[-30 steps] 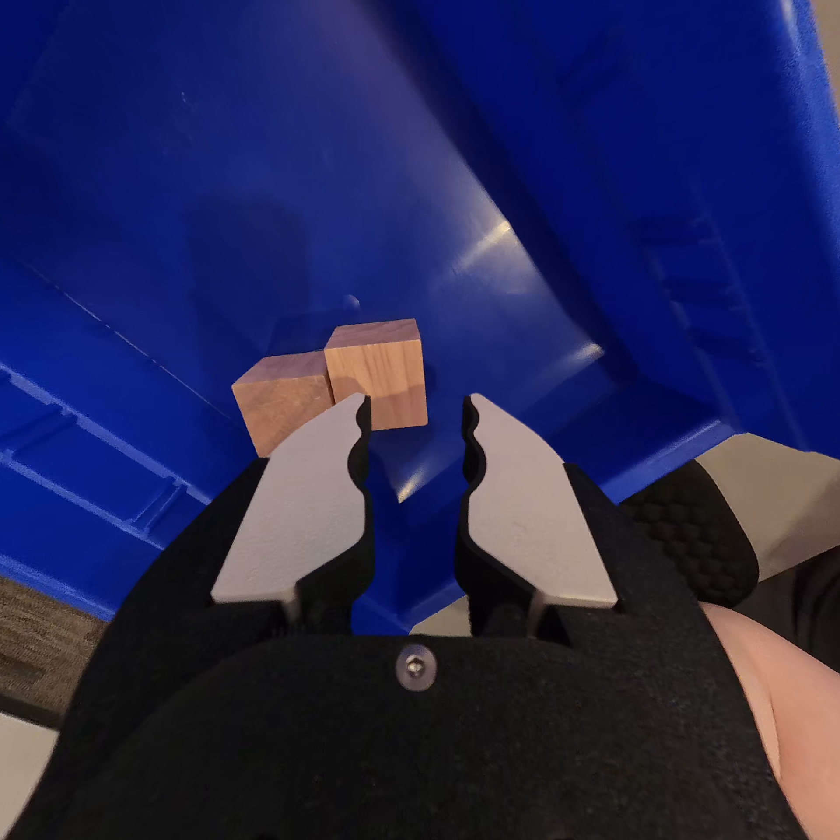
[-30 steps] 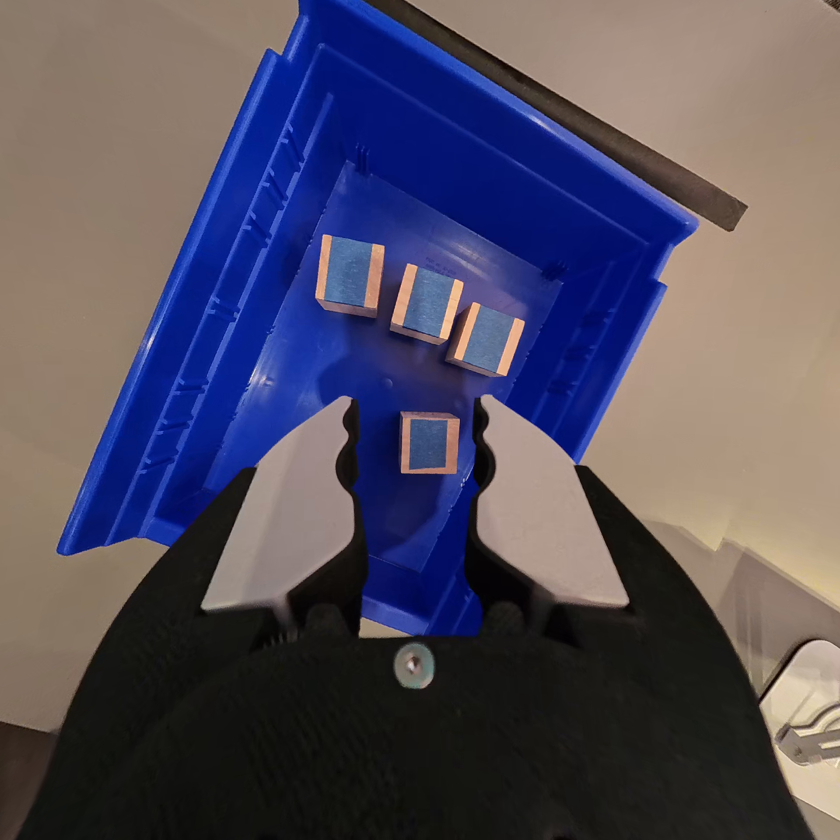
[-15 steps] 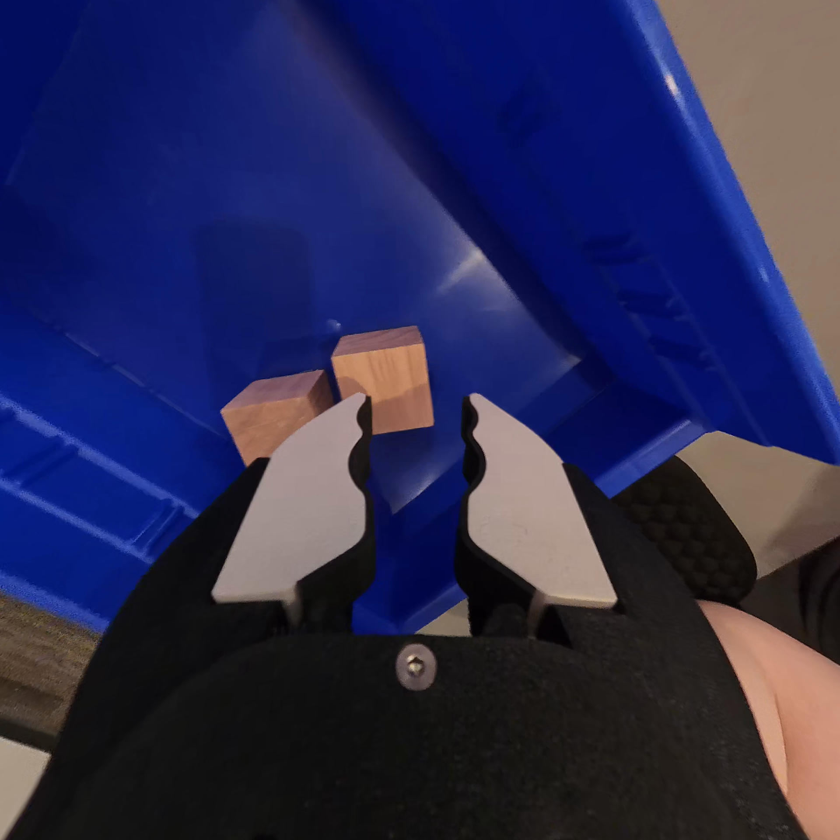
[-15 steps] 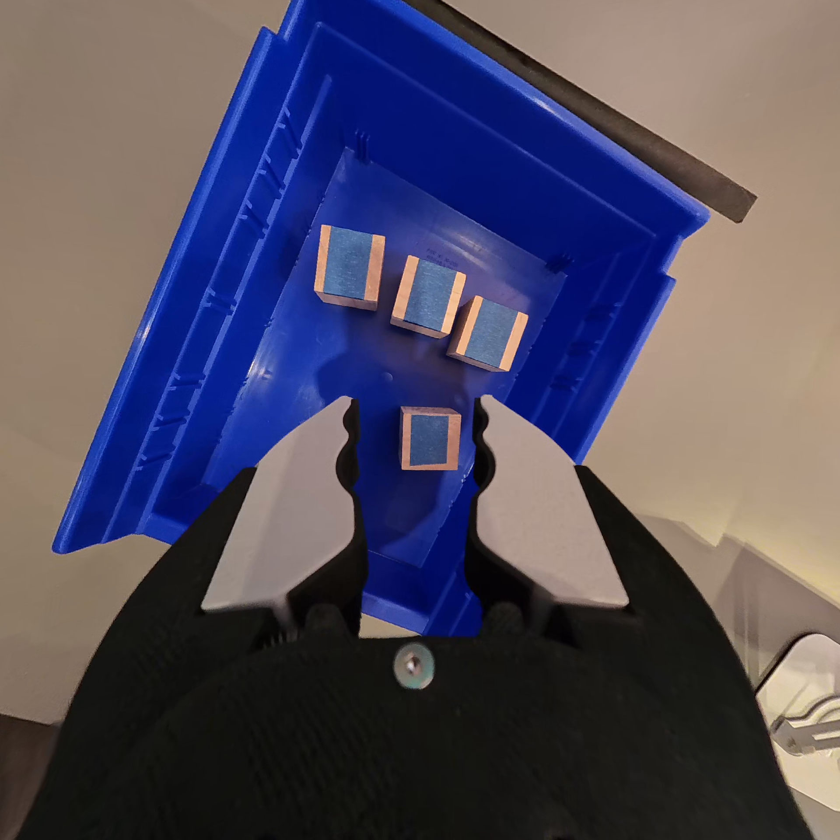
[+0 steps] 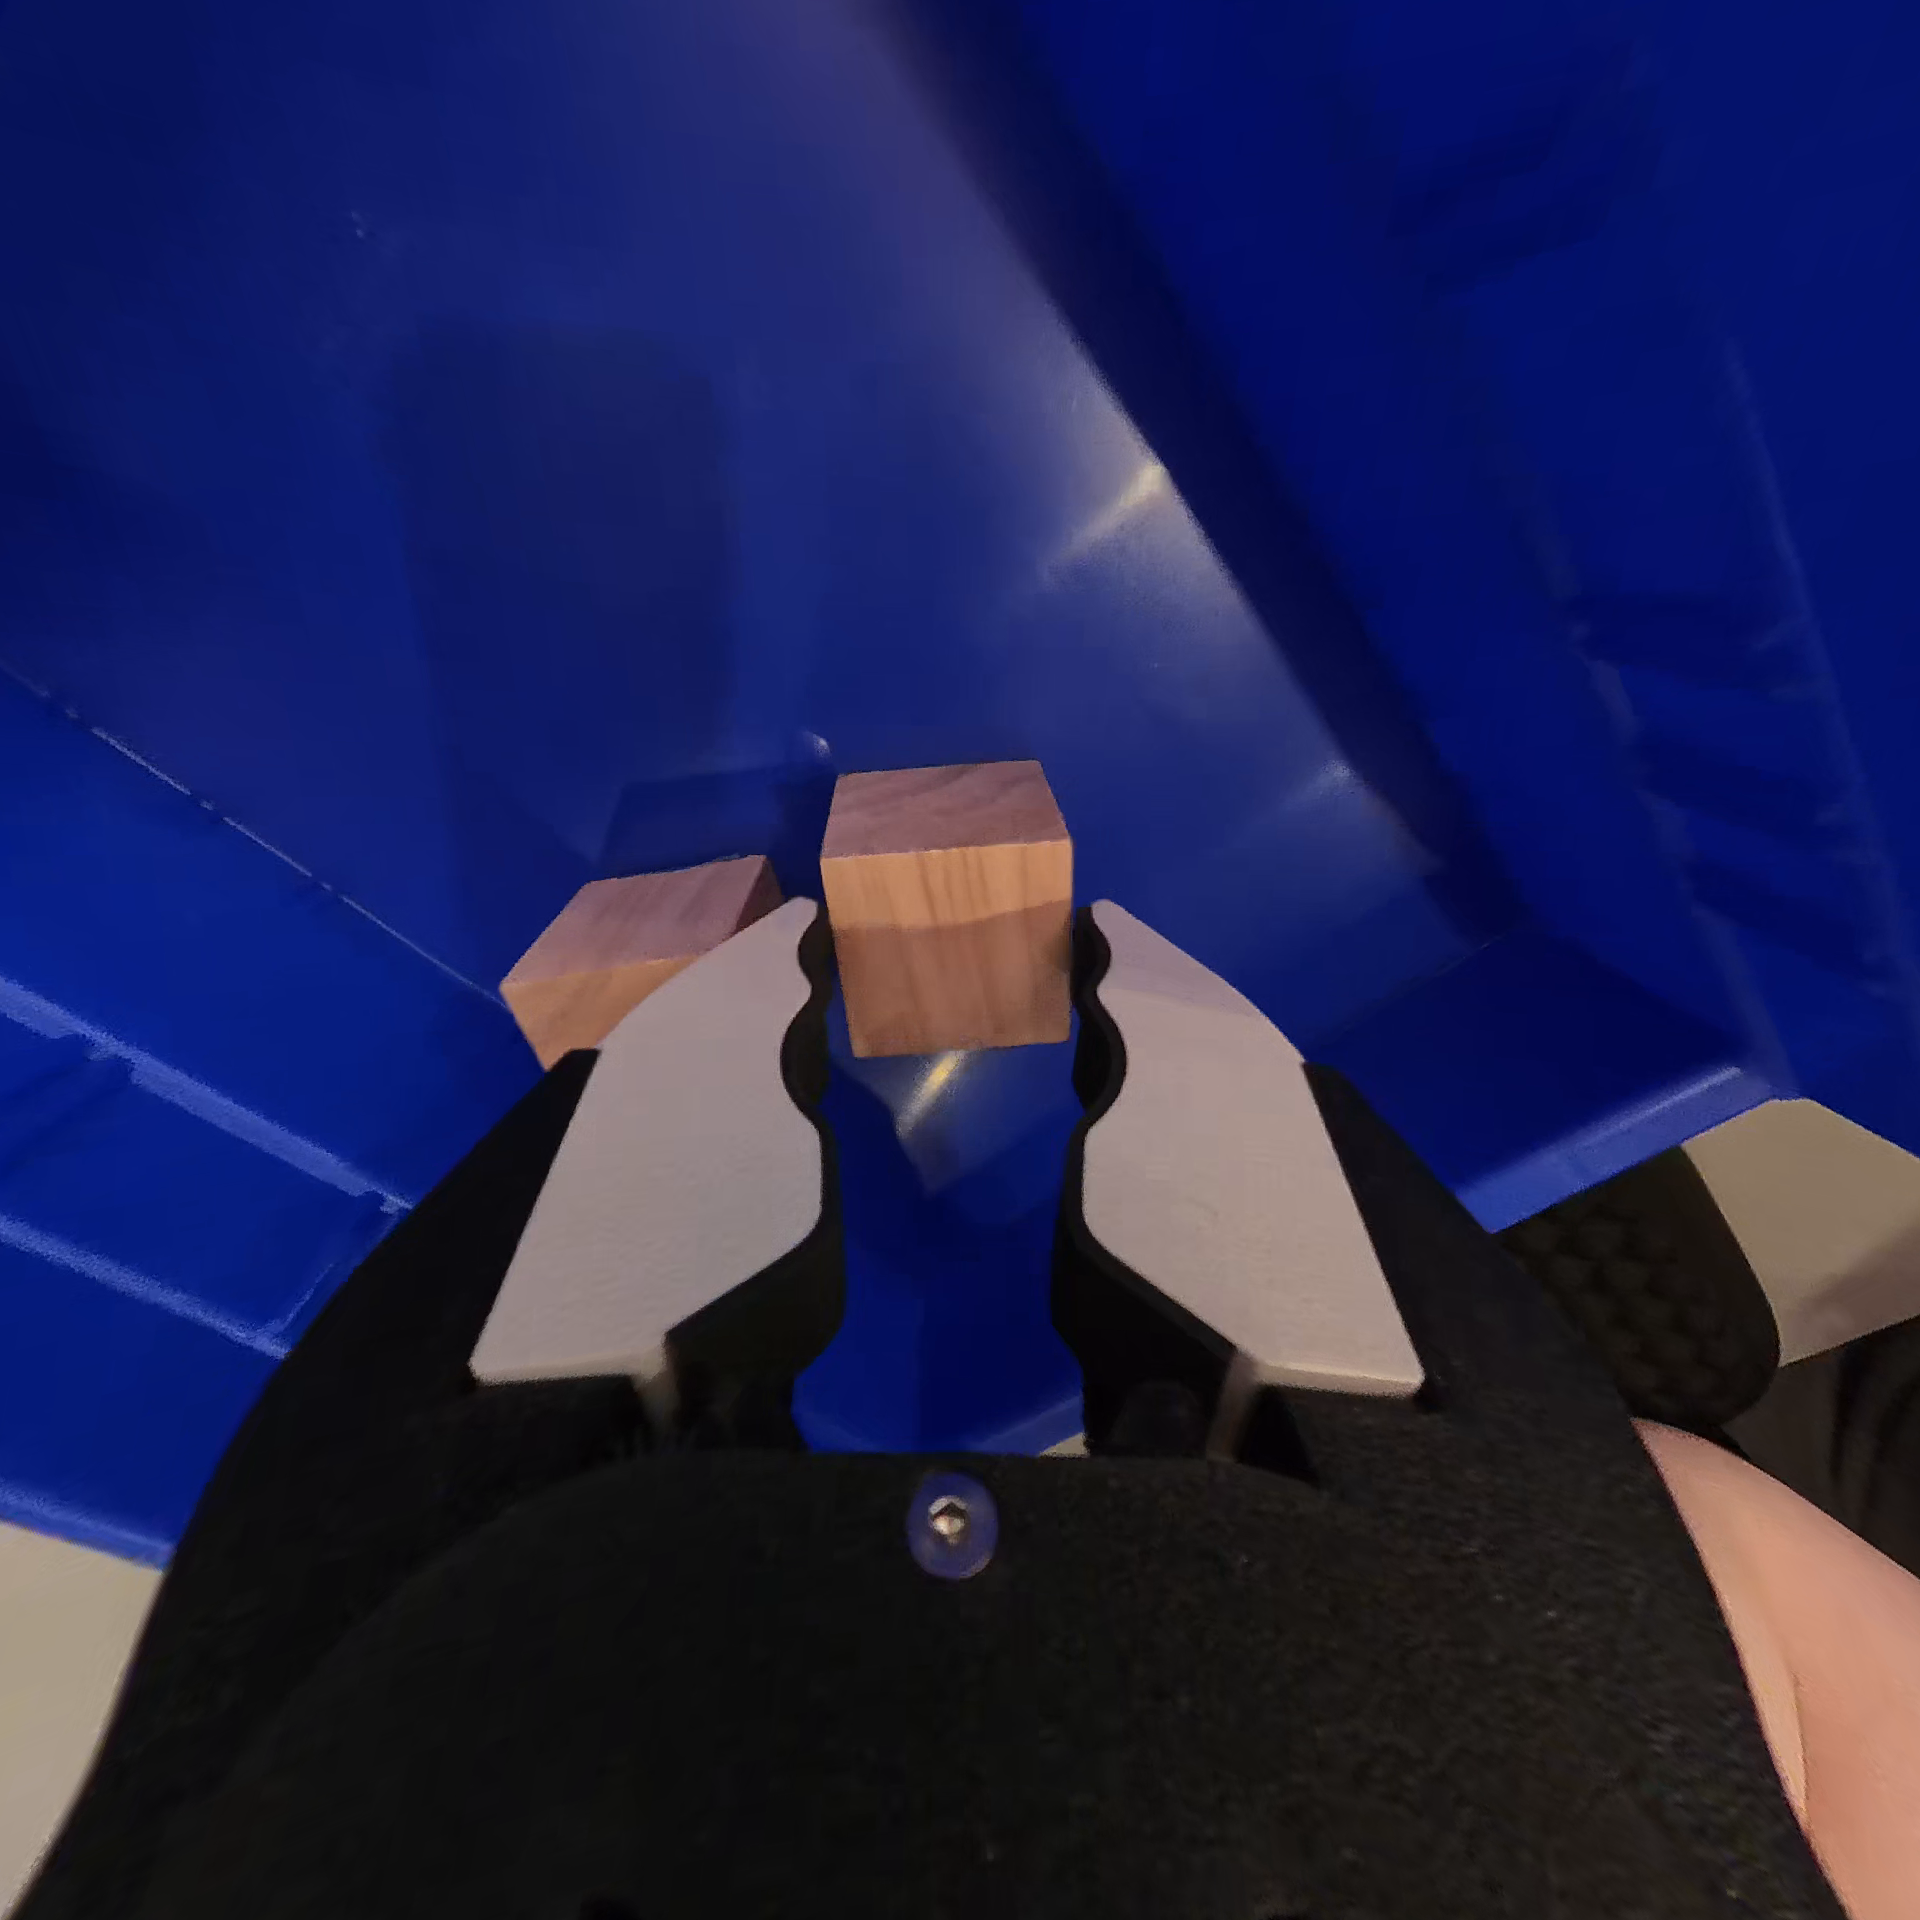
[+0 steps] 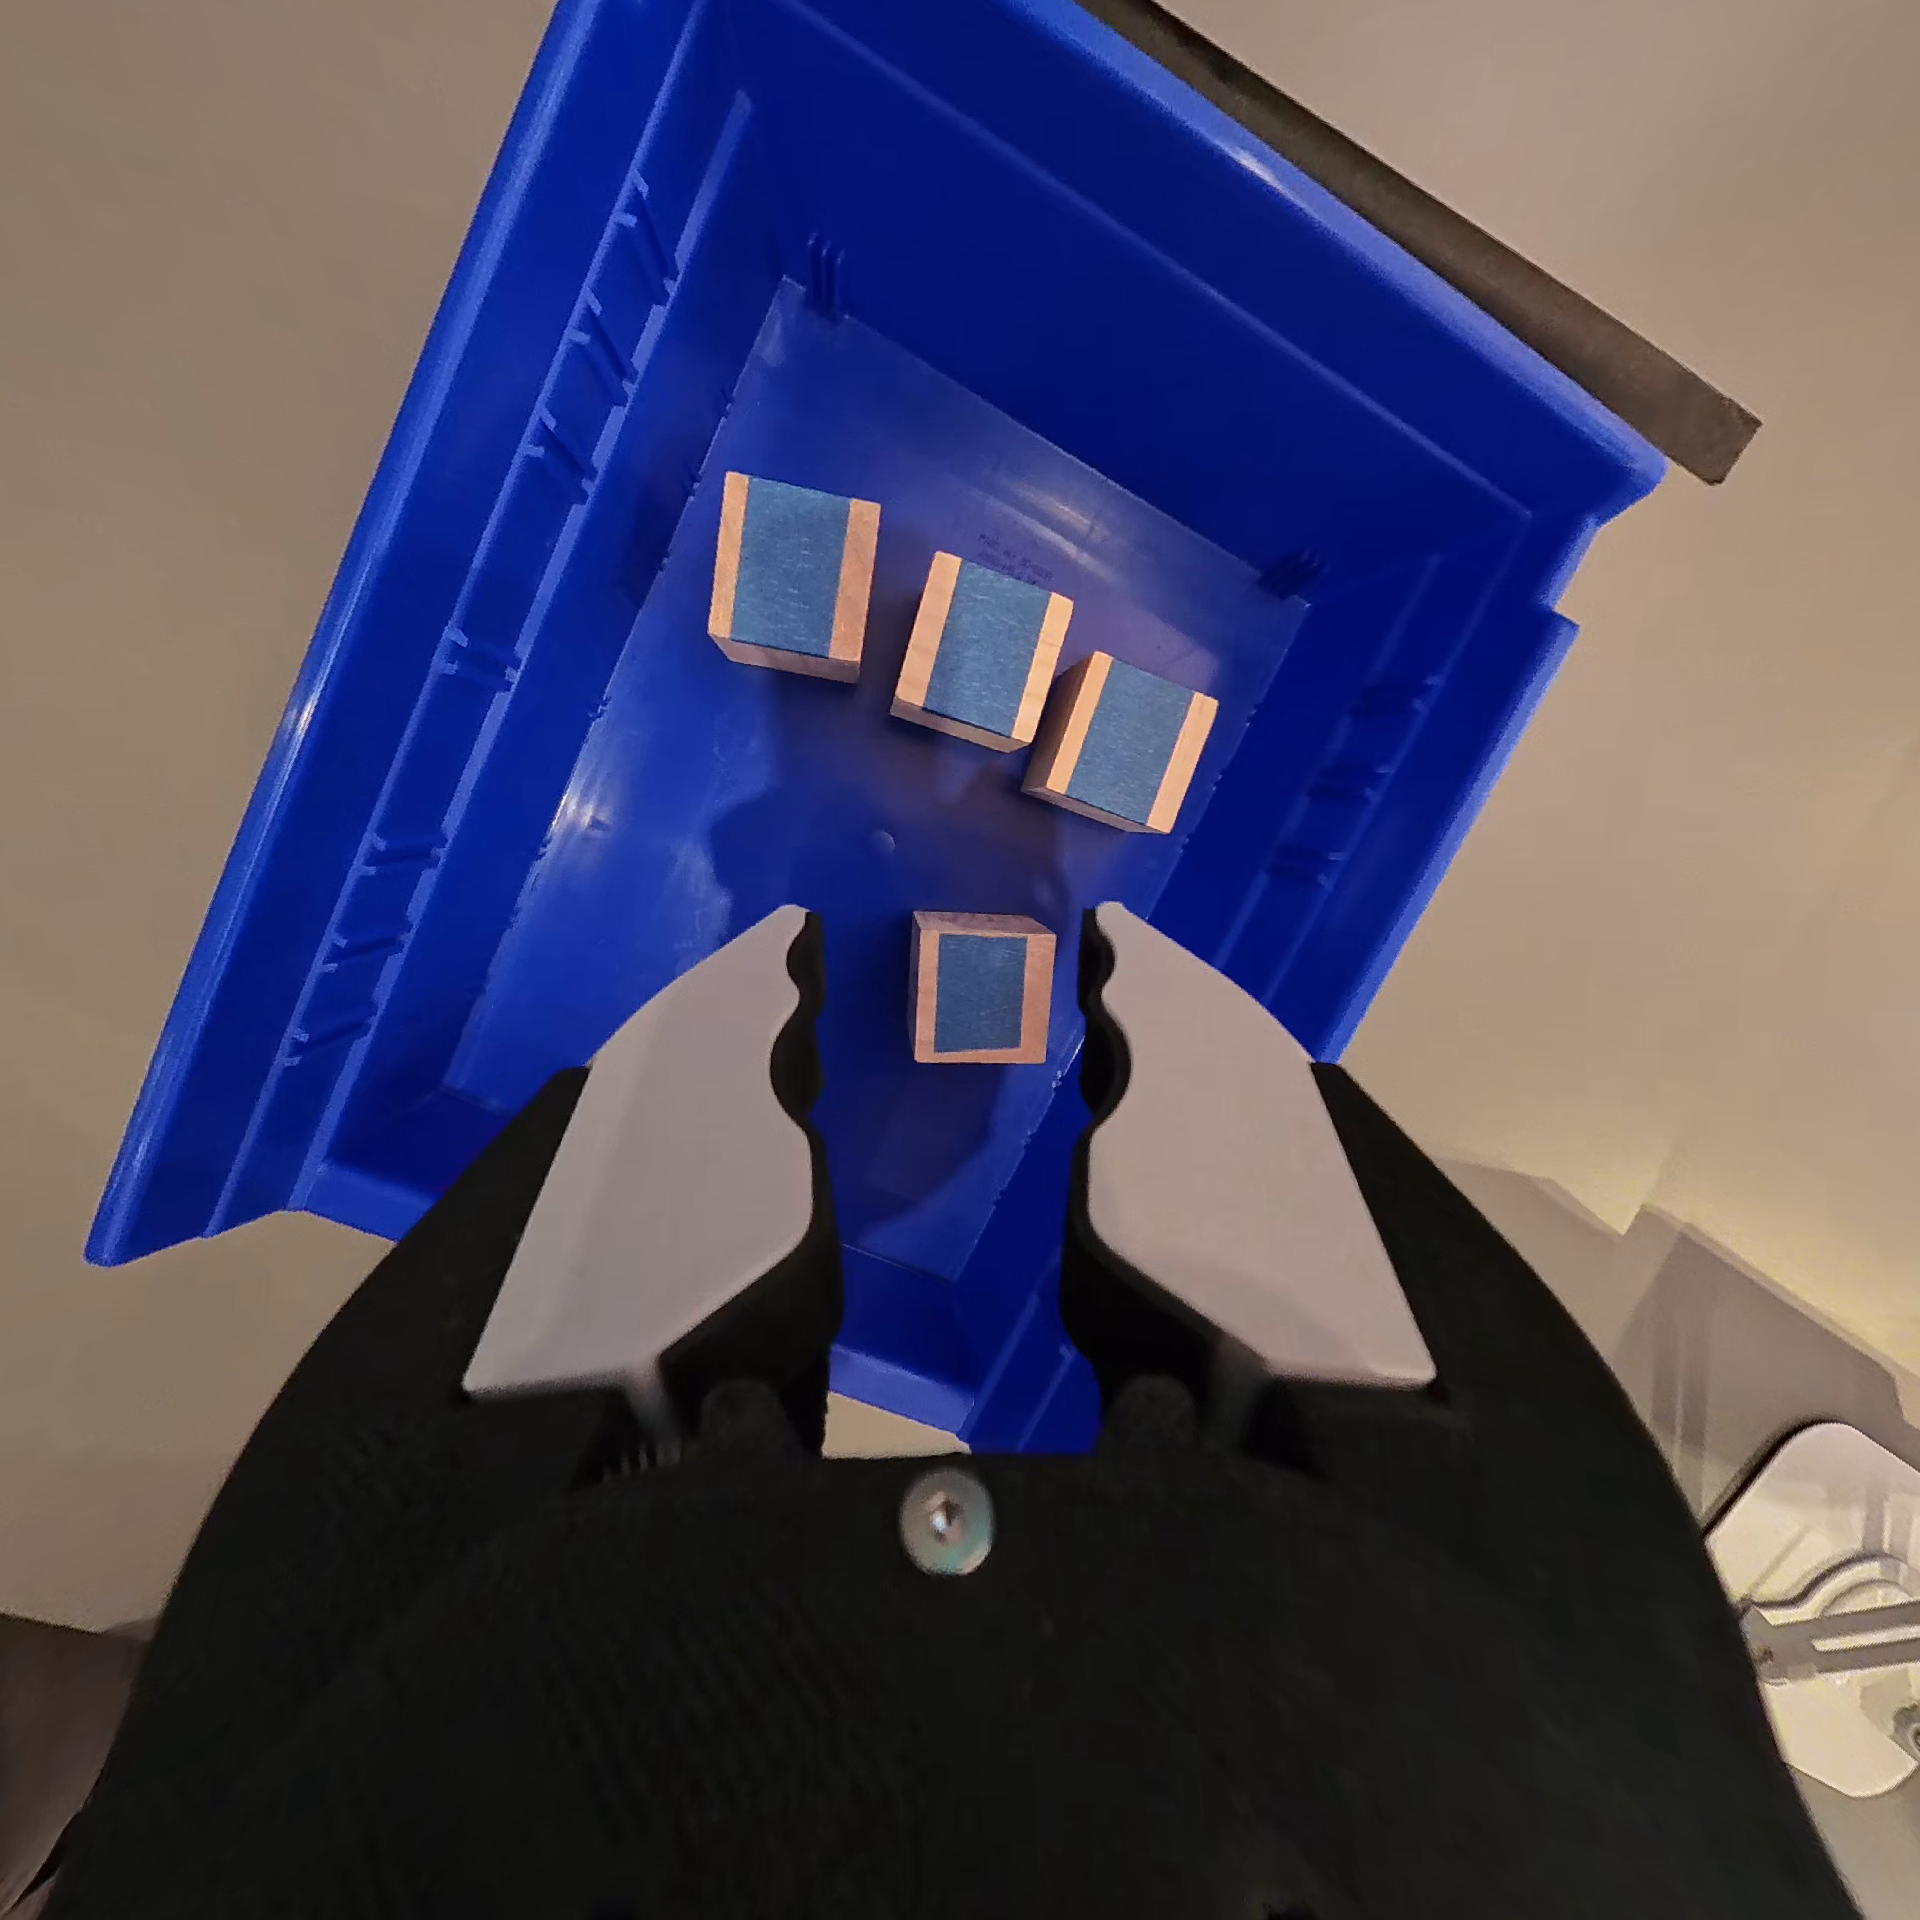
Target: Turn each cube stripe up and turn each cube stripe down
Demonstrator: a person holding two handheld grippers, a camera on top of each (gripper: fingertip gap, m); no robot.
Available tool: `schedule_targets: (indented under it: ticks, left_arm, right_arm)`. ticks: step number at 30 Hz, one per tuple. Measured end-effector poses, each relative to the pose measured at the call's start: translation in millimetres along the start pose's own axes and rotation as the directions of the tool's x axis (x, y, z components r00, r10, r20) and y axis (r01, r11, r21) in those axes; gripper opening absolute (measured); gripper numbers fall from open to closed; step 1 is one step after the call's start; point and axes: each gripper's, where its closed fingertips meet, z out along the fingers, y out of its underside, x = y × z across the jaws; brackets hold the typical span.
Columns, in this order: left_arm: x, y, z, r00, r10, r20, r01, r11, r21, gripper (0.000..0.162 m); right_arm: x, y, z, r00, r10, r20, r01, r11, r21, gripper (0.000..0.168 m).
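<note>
In the left wrist view the left gripper [image 5: 948, 940] sits low inside a blue bin [image 5: 416, 416], its grey fingers bracketing a plain wooden cube [image 5: 951, 935]; they look to touch or nearly touch its side faces, though I cannot tell whether it is truly pinched or only framed. A second bare cube [image 5: 634, 961] lies just beside it to the left, partly behind the left finger. No stripe shows on either, so both may be stripe down. To do this step well, I would squeeze squarely on the flat side faces, keep the left fingertip clear of the neighbour, lift slightly, then roll the wrist and set the block flat. The wood is smooth, sharp-edged and grained; the bin's plastic is glossy, so a loose block could slide. In the right wrist view the right gripper [image 6: 945, 987] hangs released above another blue bin [image 6: 364, 779] on a pale worktop [image 6: 208, 312], over a lone taped cube [image 6: 982, 987]; three striped cubes [image 6: 971, 649] sit in a row beyond.
</note>
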Motion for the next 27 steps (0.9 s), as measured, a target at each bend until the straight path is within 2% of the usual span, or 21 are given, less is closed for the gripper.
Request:
schedule_targets:
  ticks: [7,10,12,14,16,18,20,21,22,24,25,26,27]
  left_arm:
    - [-3.5,-2.6,2.2,0.999,0.002,0.043,0.0,0.999,-0.048,0.044]
    - [-6.6,-8.3,-8.6,0.997,0.014,0.071,-0.015,1.0,0.009,0.044]
    - [-0.5,-16.3,-27.2,0.999,0.016,0.034,-0.02,0.992,0.123,0.044]
    - [5.7,-28.3,-55.9,1.0,0.029,0.0,-0.028,0.956,0.293,0.044]
    - [20.0,-43.7,-92.6,0.993,0.045,-0.106,0.013,0.87,0.493,0.044]
    - [38.5,-60.2,-134.2,0.967,0.114,-0.229,0.074,0.734,0.675,0.044]
    - [62.0,-73.1,-172.2,0.906,0.236,-0.351,0.149,0.597,0.788,0.044]
    - [73.3,-78.5,-188.3,0.869,0.307,-0.388,0.18,0.534,0.826,0.044]
    - [84.0,-82.3,-200.0,0.83,0.364,-0.423,0.212,0.495,0.843,0.044]
    - [108.7,-87.5,-214.5,0.719,0.473,-0.509,0.274,0.48,0.833,0.043]
    - [121.4,-90.2,-219.3,0.658,0.524,-0.541,0.296,0.481,0.825,0.043]
    - [132.9,-94.2,-224.0,0.599,0.565,-0.568,0.32,0.481,0.816,0.043]
    - [144.2,-98.7,-228.6,0.539,0.602,-0.589,0.346,0.48,0.806,0.043]
  right_arm:
    - [-0.7,-0.4,-0.8,1.0,-0.007,-0.007,0.007,1.0,0.0,0.049]
    - [-2.2,-4.6,-4.7,1.0,-0.012,-0.02,0.013,1.0,0.021,0.048]
    - [-5.4,-10.9,-9.2,0.999,-0.023,-0.032,0.025,0.998,0.049,0.048]
    - [-11.6,-21.2,-16.1,0.997,-0.061,-0.057,0.066,0.994,0.09,0.047]
    - [-22.4,-40.9,-28.4,0.983,-0.139,-0.12,0.158,0.972,0.172,0.046]
    - [-45.8,-67.9,-45.2,0.96,-0.218,-0.174,0.262,0.92,0.292,0.045]
    - [-80.7,-103.1,-69.9,0.927,-0.285,-0.245,0.37,0.804,0.465,0.046]
    - [-106.9,-122.8,-85.5,0.901,-0.325,-0.289,0.435,0.692,0.576,0.05]
    - [-135.5,-141.7,-105.5,0.879,-0.328,-0.345,0.474,0.54,0.695,0.066]
    - [-206.8,-151.7,-135.3,0.855,-0.372,-0.362,0.457,0.207,0.865,0.062]
    - [-243.7,-146.1,-138.3,0.821,-0.442,-0.362,0.442,0.09,0.893,0.062]
    - [-273.1,-139.7,-131.8,0.775,-0.503,-0.382,0.461,0.037,0.887,0.062]
    - [-294.0,-135.7,-121.1,0.734,-0.541,-0.411,0.503,0.027,0.864,0.065]
